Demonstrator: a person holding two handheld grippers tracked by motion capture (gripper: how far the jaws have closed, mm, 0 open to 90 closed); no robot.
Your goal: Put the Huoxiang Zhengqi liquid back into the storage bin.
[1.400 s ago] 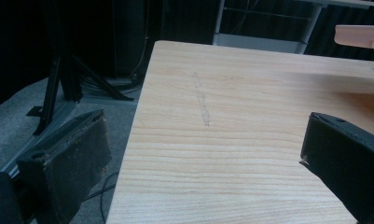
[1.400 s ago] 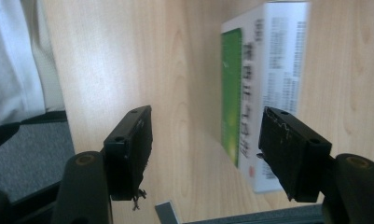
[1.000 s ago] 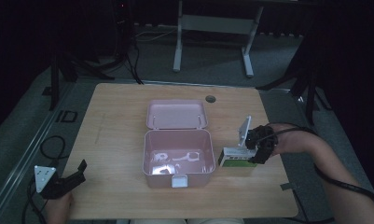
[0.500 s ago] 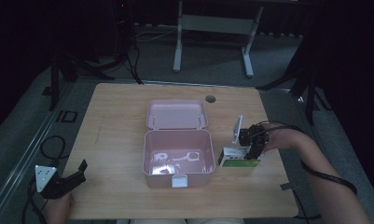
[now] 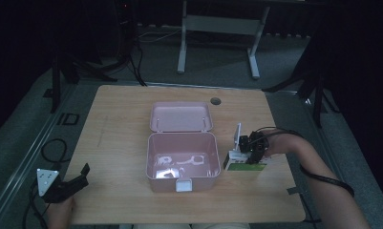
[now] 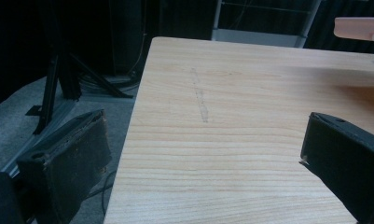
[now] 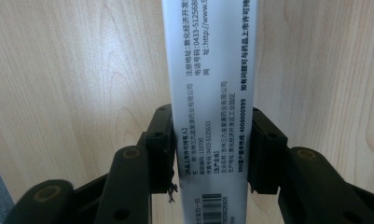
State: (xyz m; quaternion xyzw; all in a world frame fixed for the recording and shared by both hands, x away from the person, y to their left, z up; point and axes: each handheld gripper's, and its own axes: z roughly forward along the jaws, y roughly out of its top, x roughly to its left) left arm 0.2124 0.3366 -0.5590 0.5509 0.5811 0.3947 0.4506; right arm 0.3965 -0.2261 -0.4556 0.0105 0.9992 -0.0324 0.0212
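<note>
Gripping one medicine box only

A dim lab or studio: a wooden table mid-frame, black stands at left, dark curtains behind.

White box side, phone "0433-5125633", hotline "400800999", barcode
</note>
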